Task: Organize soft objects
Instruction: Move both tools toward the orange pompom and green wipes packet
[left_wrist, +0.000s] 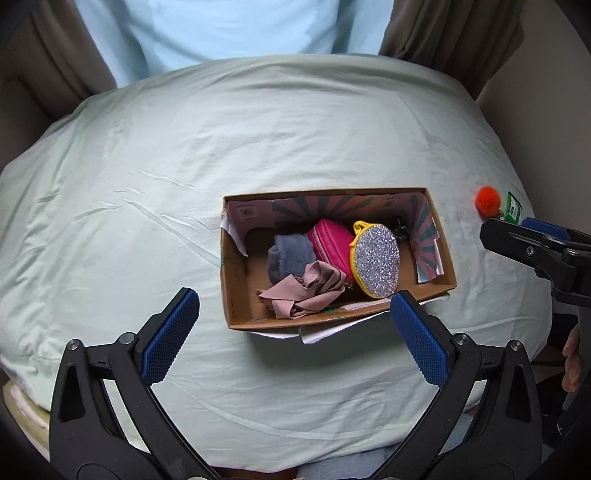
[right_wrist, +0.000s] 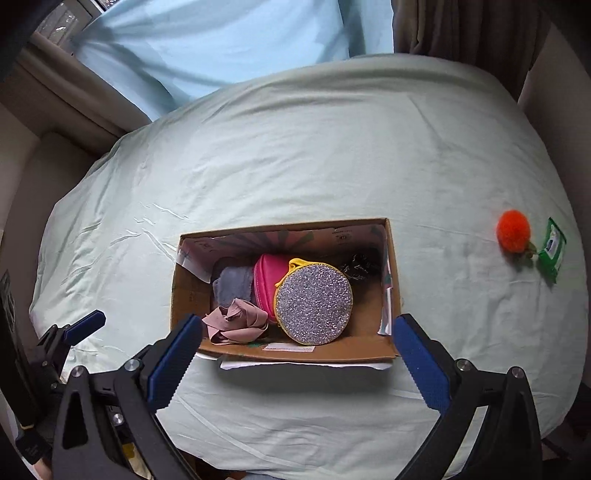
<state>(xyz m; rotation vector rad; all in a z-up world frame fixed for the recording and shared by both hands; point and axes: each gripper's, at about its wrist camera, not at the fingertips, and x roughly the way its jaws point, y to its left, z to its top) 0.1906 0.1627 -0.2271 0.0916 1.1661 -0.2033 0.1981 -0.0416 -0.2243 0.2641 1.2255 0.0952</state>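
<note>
Both tongs (left_wrist: 293, 328) (right_wrist: 295, 354) spread, empty, above the box (right_wrist: 184, 295); pompom (right_wrist: 513, 230) far right.

Pale green bedsheet (right_wrist: 295, 155), creased; light blue curtain (right_wrist: 221, 40) behind, brown drapes (left_wrist: 443, 33) at its sides.

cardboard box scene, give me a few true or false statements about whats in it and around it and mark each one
1. The glittery round pouch lies inside the cardboard box. True.
2. The orange pompom is in the box. False: it lies on the bedsheet, right of the box.
3. The left gripper is open. True.
4. The right gripper grips the pink cloth. False: it is open and holds nothing.
5. The green packet lies beside the pompom. True.
</note>
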